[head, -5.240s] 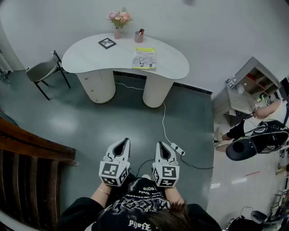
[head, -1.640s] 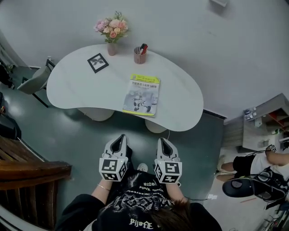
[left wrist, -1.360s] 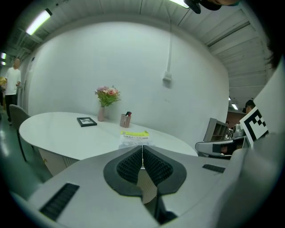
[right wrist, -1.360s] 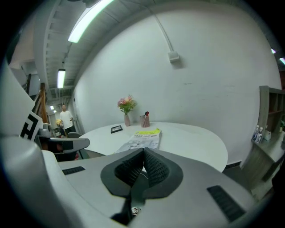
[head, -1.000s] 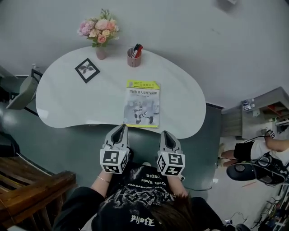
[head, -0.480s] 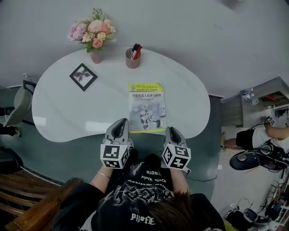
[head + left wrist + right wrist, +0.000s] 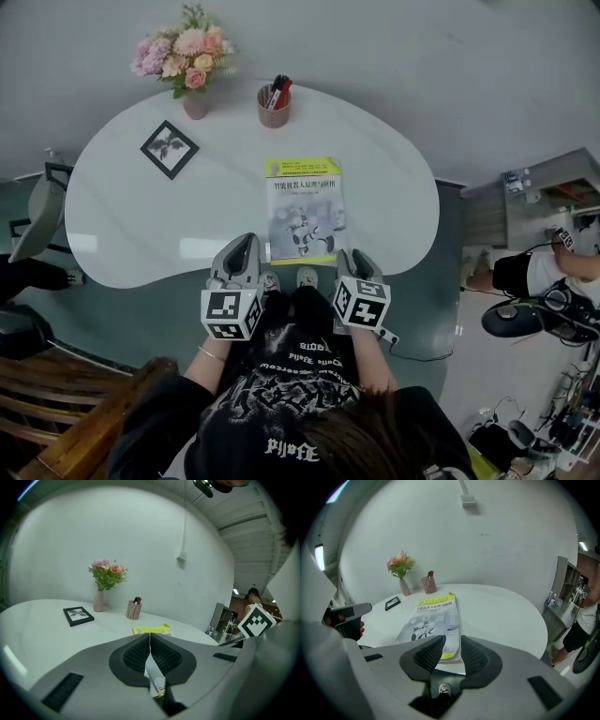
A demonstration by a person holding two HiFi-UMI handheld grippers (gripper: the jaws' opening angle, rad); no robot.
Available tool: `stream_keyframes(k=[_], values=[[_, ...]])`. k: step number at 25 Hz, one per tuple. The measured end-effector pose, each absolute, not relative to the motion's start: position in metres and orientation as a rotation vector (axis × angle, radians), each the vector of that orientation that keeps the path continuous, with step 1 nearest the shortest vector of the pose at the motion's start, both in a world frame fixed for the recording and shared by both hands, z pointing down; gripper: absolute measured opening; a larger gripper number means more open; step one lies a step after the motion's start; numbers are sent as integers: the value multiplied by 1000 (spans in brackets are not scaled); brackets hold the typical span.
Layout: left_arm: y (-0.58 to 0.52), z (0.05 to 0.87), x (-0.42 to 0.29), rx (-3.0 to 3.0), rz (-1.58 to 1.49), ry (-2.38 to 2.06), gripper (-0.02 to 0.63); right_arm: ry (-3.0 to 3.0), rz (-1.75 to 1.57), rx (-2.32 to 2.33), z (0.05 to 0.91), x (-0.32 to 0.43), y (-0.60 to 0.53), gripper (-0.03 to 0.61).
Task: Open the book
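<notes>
– Checking your left gripper (image 7: 150,637) first: its jaws are pressed flat together, pad on pad, and there's nothing pinched in them. You've got it over the near edge of the white table (image 7: 122,225), just left of the book (image 7: 305,208). As far as I can see it isn't touching the book.

– Yep, and your right gripper (image 7: 453,641) is the opposite. Its jaws have just been opening and now stand wide apart, with nothing between the pads. Through the gap you're looking at the book's near right corner, which lies a little beyond the tips, so no contact yet.

– The book itself is closed and lying flat, cover up, about midway along the table's near edge. It has a yellow band across its far end and a thinner yellow strip at the near end. Your two grippers sit either side of its near end.

– The rest of your table is all on the far side. There's a vase of pink flowers (image 7: 192,80) at the far left and a pen cup (image 7: 273,105) just right of it. A black picture frame (image 7: 170,148) lies flat, left of the book and well apart from it. Another person (image 7: 553,272) is off to the right, away from the table.
</notes>
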State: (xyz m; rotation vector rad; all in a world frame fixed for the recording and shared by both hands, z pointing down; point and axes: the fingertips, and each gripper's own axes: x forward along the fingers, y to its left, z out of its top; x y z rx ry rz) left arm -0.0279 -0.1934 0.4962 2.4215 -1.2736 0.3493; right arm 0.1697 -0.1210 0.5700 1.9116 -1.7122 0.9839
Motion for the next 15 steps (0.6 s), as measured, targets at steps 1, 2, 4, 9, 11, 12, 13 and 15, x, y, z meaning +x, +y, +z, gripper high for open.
stream_keyframes(k=[1,2,4,9,11,12,13,15], values=[[-192,496,-28,2419,353,-1276,25,-1704,999,1904,573,170,-121,147],[-192,496,-28,2417,358,-1282,25,-1699,1012,1895,575,170,-122,147],[-193,497,-31,2406,367,-1300,25,-1690,1032,1879,579,169,-123,146],[-194,498,-31,2392,361,-1308,25,-1657,1087,1859,591,171,-124,132],[-196,498,-29,2389,363,-1311,25,-1638,1106,1831,596,171,-123,126],[-197,499,-29,2387,367,-1312,25,-1624,1115,1818,599,170,-123,118],[-198,500,-28,2386,371,-1309,25,-1610,1121,1809,602,170,-123,107],[-199,502,-26,2389,381,-1293,25,-1587,1121,1807,605,171,-123,95]])
